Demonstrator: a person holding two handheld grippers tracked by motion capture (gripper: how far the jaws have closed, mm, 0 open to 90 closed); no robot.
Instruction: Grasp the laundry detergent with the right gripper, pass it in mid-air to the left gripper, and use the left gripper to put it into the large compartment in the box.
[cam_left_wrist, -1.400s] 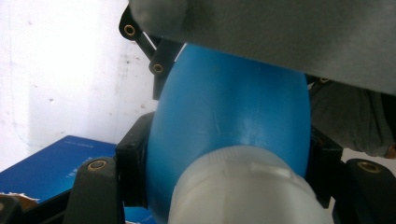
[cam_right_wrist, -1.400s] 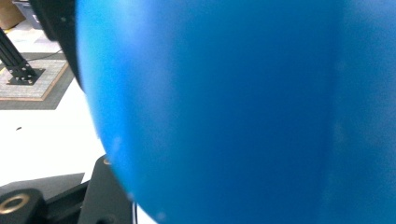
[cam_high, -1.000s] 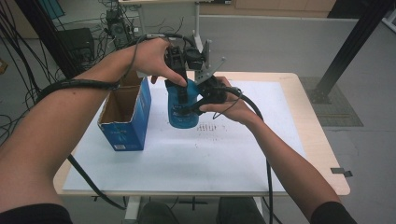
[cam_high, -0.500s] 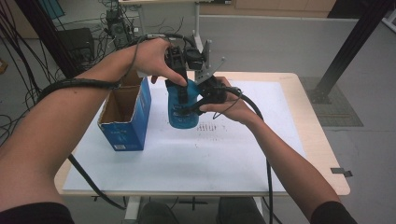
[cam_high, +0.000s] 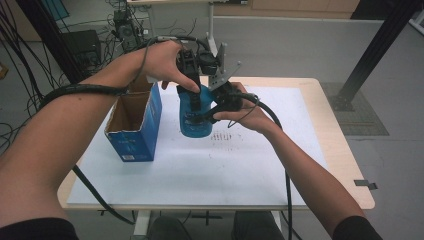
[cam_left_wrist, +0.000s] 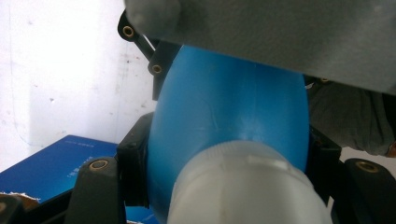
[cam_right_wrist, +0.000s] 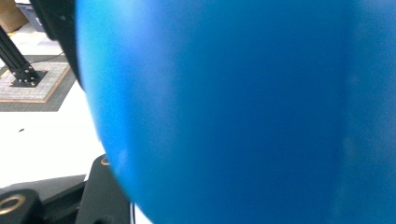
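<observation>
Bottle: blue bottle (cam_high: 194, 117) with a white cap (cam_left_wrist: 247, 186), upright, at the tabletop's middle toward the far edge; whether its base rests on the sheet cannot be told from the high view.
Left gripper: left gripper (cam_high: 192, 95) comes down from above at the bottle's upper part; in the left gripper view its black jaws sit against both sides of the blue body just past the cap, closed on the bottle.
Right gripper: right gripper (cam_high: 212, 111) reaches in from the bottle's right side, jaws against its blue wall; the right gripper view has the blue surface pressed close and blurred, one jaw at the lower left. Grip looks closed on the bottle.
Hands: left hand (cam_high: 165, 62) over the top of its gripper; right hand (cam_high: 247, 112) behind its gripper, cable trailing back along the forearm.
Box: blue box (cam_high: 134, 122), top open, cardboard inside, near the left edge, just beside the bottle but apart from it.
Table: wooden table (cam_high: 345, 155) covered by a white sheet (cam_high: 210, 170); faint dark marks on the sheet just right of the bottle.
</observation>
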